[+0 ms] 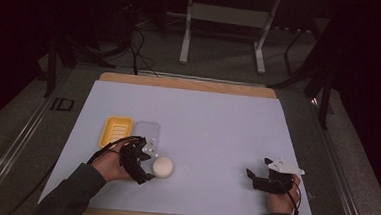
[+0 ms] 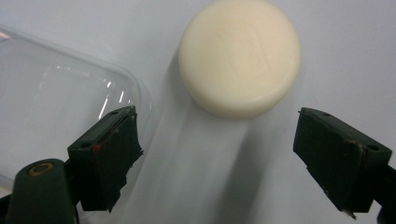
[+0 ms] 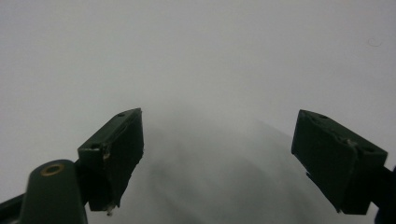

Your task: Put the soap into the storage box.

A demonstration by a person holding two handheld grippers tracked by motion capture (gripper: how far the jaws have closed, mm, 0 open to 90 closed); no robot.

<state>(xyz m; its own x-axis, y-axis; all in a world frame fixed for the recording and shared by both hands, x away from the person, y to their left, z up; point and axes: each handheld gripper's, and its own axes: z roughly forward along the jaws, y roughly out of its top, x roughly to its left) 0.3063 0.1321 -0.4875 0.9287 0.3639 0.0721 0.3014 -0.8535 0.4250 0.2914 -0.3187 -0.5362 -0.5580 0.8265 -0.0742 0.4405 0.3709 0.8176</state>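
High view: a wooden surface point(image 1: 190, 84) is lying under a smooth pale sheet point(image 1: 212, 134). Three items are sitting at the left: one yellow ridged plastic dish point(image 1: 116, 131), one clear plastic lid point(image 1: 147, 132) touching its right side, and one round cream soap bar point(image 1: 163, 167) just below the lid. The left gripper point(image 1: 142, 160) is hovering just left of the soap, partly covering the lid's lower edge. The right gripper point(image 1: 254, 177), carrying a grey plate, is sitting well apart at the right on bare sheet.

Left gripper view: the two black jaws are standing spread, nothing between them. The soap bar point(image 2: 239, 56), matte and puck-shaped, is lying just ahead. The glossy lid point(image 2: 60, 98) is showing behind the left jaw.

Right gripper view: the jaws are standing spread wide over plain sheet point(image 3: 196, 60), gripping nothing.
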